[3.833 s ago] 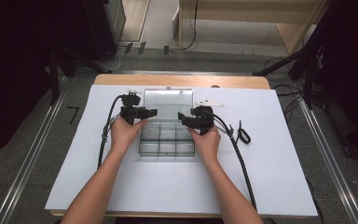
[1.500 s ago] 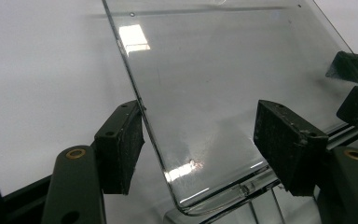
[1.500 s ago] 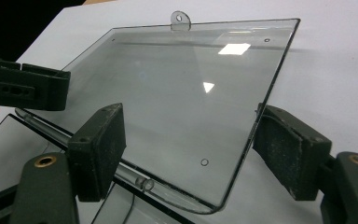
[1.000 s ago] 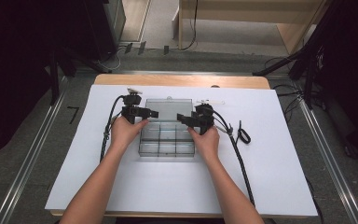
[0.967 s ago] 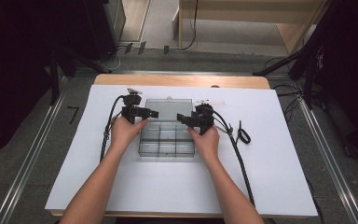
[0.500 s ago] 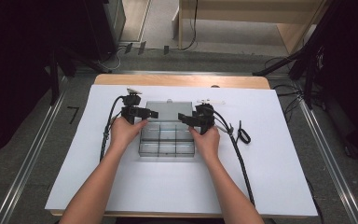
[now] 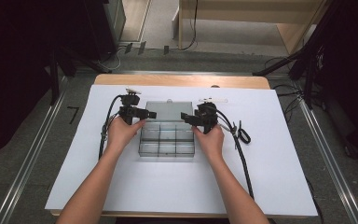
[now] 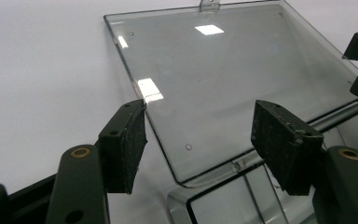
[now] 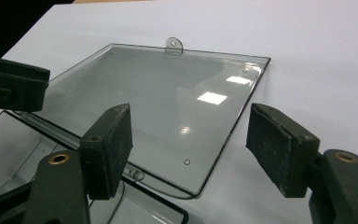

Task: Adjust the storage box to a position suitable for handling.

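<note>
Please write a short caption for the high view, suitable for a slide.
A person holds left tongs and right tongs over the open lid of a clear compartment box on a white table.

A clear plastic compartment box [image 7: 167, 141] lies on the white table sheet, its six compartments empty. Its hinged transparent lid [image 8: 223, 79] is swung fully open, lying flat behind it.

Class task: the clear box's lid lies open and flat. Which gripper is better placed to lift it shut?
Neither clearly: left gripper and right gripper, jaws open and just closing slightly, each straddle a side edge of the lid, nothing pressed. Probably both together.
</note>
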### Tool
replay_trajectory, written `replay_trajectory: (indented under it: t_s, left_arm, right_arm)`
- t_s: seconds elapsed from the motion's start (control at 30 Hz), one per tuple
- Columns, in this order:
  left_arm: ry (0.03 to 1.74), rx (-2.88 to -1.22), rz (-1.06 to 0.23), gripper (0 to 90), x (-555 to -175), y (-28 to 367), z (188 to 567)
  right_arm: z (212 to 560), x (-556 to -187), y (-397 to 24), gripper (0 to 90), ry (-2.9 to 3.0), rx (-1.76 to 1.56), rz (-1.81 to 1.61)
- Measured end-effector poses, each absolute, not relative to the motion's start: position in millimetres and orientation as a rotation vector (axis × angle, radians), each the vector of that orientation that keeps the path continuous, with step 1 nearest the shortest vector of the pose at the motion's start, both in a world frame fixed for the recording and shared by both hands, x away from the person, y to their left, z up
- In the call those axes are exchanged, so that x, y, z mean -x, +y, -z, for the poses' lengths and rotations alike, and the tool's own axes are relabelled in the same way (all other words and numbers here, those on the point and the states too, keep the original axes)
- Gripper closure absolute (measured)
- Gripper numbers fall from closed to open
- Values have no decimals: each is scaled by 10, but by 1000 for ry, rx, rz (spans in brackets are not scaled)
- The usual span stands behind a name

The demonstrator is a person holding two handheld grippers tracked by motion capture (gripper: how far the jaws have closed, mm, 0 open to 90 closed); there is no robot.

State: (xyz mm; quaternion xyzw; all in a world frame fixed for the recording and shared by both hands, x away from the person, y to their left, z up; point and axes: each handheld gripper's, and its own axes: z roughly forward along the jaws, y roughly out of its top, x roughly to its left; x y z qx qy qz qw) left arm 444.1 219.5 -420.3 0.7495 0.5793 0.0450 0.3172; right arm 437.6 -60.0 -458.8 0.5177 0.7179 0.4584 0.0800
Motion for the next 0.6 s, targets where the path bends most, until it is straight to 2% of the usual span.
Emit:
replay_trajectory:
  t_s: [0.6]
  left_arm:
    - [1422,-2009,-154,381,-4165,2215,4044]
  right_arm:
    - [4325,-4153,-776,393,2245,-1444,-1333]
